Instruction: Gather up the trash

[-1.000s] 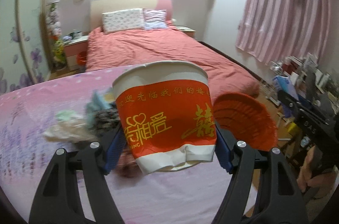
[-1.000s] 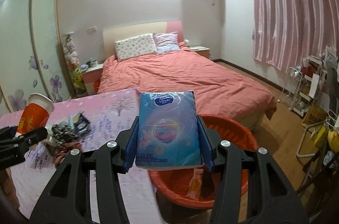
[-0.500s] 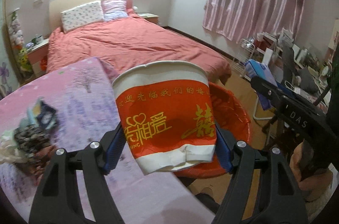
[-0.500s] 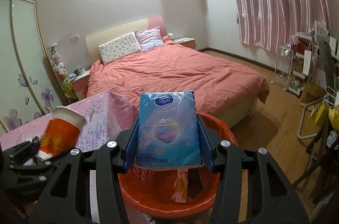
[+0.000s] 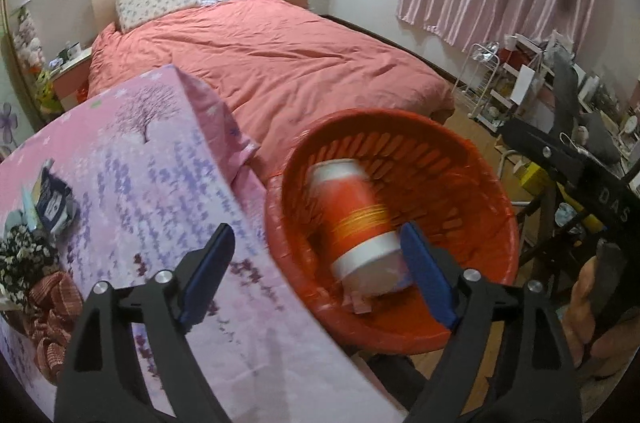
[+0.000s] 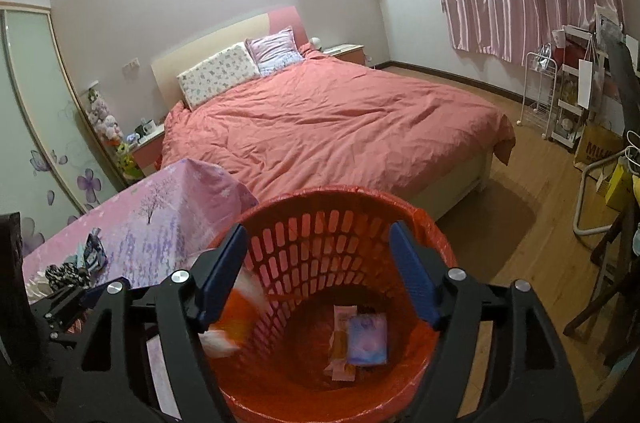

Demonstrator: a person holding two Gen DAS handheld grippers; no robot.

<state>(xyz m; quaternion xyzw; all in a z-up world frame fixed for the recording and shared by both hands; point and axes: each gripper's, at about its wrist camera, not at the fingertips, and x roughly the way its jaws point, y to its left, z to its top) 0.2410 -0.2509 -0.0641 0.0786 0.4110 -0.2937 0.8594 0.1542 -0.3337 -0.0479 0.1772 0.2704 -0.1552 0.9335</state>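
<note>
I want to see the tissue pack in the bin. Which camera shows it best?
The right wrist view: it looks straight down into the red basket, where the tissue pack lies on the bottom. In the left wrist view the falling cup blocks it.

The left gripper (image 5: 316, 273) has its fingers (image 5: 208, 273) spread wide and nothing is between them. The right gripper (image 6: 316, 273) is the same, its fingers (image 6: 412, 277) wide apart and empty. Both point forward and tilt a little downward.
</note>
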